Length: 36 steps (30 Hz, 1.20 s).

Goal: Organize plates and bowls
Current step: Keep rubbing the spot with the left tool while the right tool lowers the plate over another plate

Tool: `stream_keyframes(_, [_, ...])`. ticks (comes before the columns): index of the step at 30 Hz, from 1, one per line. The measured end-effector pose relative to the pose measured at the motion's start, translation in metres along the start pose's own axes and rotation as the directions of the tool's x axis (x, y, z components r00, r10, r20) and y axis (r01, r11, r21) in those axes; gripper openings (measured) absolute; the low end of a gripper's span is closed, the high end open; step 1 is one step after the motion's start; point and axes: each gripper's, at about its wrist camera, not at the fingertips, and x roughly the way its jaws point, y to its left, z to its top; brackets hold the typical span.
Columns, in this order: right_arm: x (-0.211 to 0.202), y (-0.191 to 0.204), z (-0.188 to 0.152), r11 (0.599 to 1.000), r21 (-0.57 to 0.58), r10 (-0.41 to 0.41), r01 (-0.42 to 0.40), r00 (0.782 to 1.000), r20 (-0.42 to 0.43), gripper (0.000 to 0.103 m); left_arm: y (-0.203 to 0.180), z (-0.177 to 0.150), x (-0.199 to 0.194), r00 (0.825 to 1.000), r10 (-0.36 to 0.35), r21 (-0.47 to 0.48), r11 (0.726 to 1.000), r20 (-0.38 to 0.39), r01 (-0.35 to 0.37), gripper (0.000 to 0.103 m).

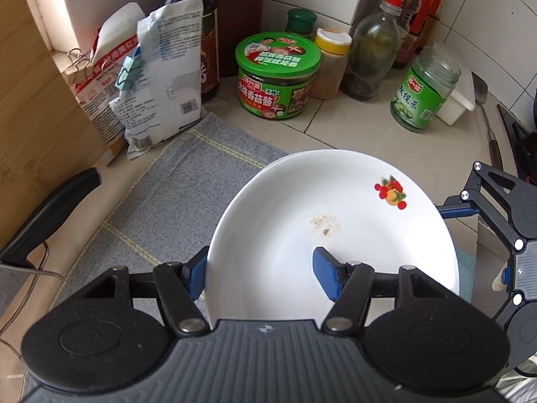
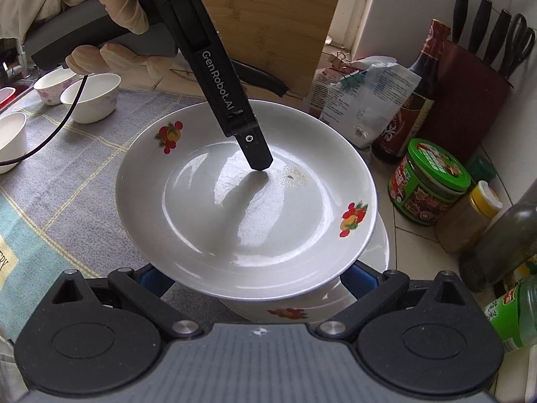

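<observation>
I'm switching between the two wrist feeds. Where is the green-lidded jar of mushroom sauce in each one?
Left wrist view: the green-lidded jar stands upper centre, on the tiled counter behind the top plate.
Right wrist view: the same jar stands at the right, just past that plate's rim.
Shared landmark: the yellow-capped spice bottle stands right beside the jar in both.

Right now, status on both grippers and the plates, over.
Left gripper clamped on top plate rim, plate tilted. Right gripper open, astride lower plate. Jars close beside; bowls clear.
</observation>
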Motion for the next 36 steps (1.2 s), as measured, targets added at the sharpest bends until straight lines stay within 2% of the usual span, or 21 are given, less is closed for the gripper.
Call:
stream_keyframes(14, [0.002, -0.012, -0.012, 0.998, 0.055, -0.042, 0.044, 0.998, -0.04, 0.103, -0.014, 0.013, 0.023, 0.999, -0.037, 0.041, 0.998, -0.016, 0.037, 0.063])
stream_keyframes(36, [0.009, -0.019, -0.017, 0.992, 0.11, -0.05, 0.062, 0.993, -0.111, 0.103, -0.016, 0.018, 0.053, 0.995, -0.085, 0.046, 0.995, -0.048, 0.087, 0.064])
